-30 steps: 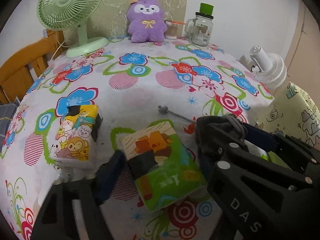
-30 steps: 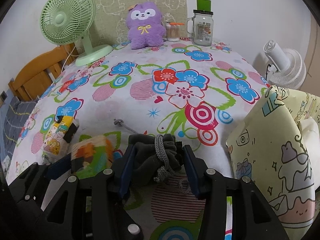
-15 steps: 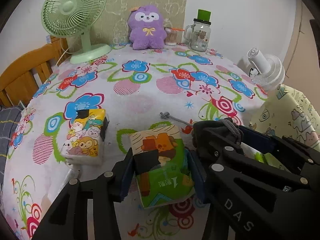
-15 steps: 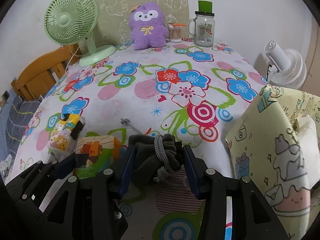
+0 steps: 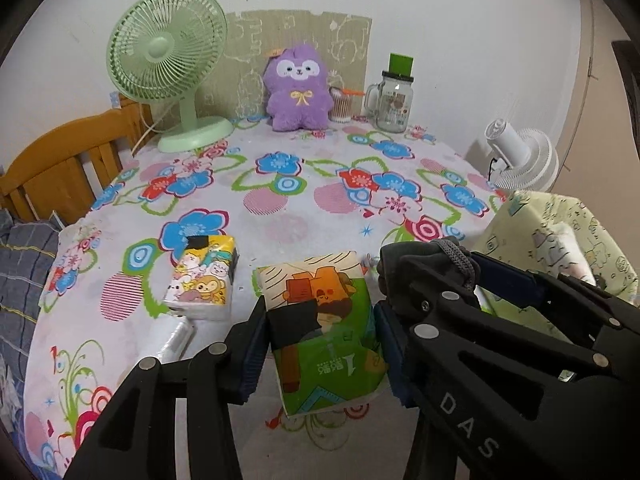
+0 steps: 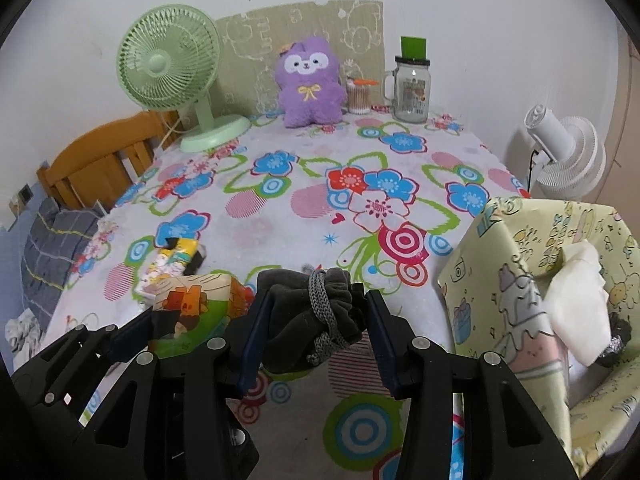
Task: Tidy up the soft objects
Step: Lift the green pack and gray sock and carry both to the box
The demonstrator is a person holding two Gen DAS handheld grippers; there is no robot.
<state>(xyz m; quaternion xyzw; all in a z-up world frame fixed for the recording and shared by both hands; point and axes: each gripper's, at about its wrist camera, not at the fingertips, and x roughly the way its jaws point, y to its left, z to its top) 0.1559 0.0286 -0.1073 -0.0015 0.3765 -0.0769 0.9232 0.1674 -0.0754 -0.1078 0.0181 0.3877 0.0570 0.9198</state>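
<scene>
**Both grippers hold soft items over the near edge of the floral tabletop**

The left gripper point(image 5: 320, 344) has its fingers point(image 5: 254, 350) closed partway, pressing on both sides of a green and orange tissue pack point(image 5: 324, 332). These jaws have just been closing, with the pack between them. The pack sits above the near edge of the tabletop point(image 5: 280, 208), roughly midway along it.

Just beside it, the right gripper point(image 6: 316, 336) is clamped partway shut around a dark grey drawstring pouch point(image 6: 308, 312), whose grey cord point(image 6: 324, 320) hangs down its front. The two grippers are side by side, almost touching.

A second tissue pack, yellow with cartoon animals point(image 5: 204, 280), lies flat near the tabletop's near left edge, close to the held pack but apart from it. A clear plastic roll point(image 5: 172, 336) lies just in front of it.

Beyond the right edge stands a pale yellow cartoon-print bin point(image 6: 516, 280), open at the top, with white tissue point(image 6: 580, 296) showing inside.

The middle of the tabletop is open floral cloth. Along the far edge stand a green fan point(image 5: 168, 64) at the left corner, a purple plush toy point(image 5: 298, 88) in the centre, a cotton swab jar point(image 5: 341, 106) and a glass mug jar point(image 5: 394, 100). A wooden chair point(image 5: 60, 160) stands past the left edge, and a white fan point(image 6: 568, 152) past the far right corner.
</scene>
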